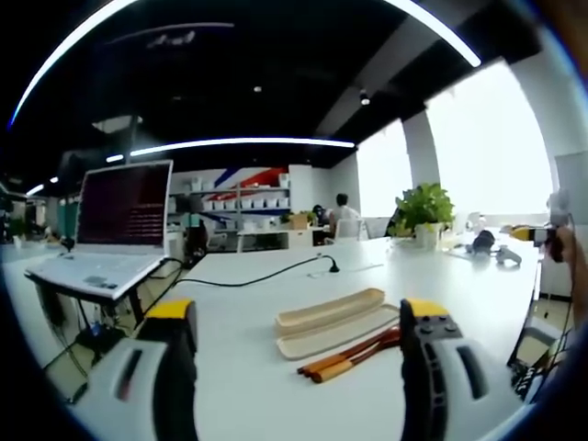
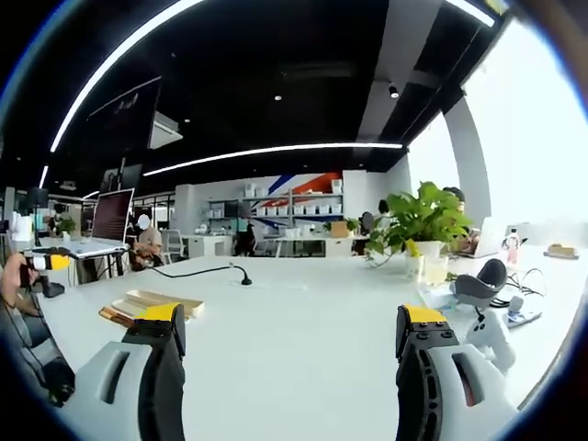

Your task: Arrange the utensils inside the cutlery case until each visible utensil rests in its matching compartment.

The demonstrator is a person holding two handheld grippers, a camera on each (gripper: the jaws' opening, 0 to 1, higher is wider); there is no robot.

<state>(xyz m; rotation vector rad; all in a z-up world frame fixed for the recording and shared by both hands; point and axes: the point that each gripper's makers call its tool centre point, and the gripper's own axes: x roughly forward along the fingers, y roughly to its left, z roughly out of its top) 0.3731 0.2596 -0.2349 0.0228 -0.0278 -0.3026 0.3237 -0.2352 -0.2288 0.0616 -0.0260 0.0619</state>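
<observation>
Left gripper view: the left gripper point(image 1: 299, 344) hangs above the white table point(image 1: 239, 303) with its jaws spread wide and nothing between them. Ahead, between the two yellow-tipped jaws and nearer the right-hand one, lies the cutlery case point(image 1: 335, 322), two long pale wooden halves side by side, open. Its long axis runs on a slant, from low left up to the right in this view. Just in front of it, closer to the gripper, the utensils point(image 1: 349, 356) lie on the table top outside the case: a small bundle of reddish-brown sticks, parallel to the case, their far ends passing behind the right jaw's tip. Which pieces they are cannot be told. Nothing lies between the jaws and the case.

Around it: a black cable point(image 1: 266, 274) snakes across the table beyond the case, an open laptop point(image 1: 115, 230) sits on a stand to the left, and a potted plant point(image 1: 423, 213) stands far right.

Over in the right gripper view, the right gripper point(image 2: 289, 354) is also wide open and empty, over bare table. The case and utensils show small, well off to its left, beyond the left jaw. To the right sit the plant and some grey devices point(image 2: 482, 280). At the far left edge, the other gripper appears, held in a hand point(image 2: 14, 280).
</observation>
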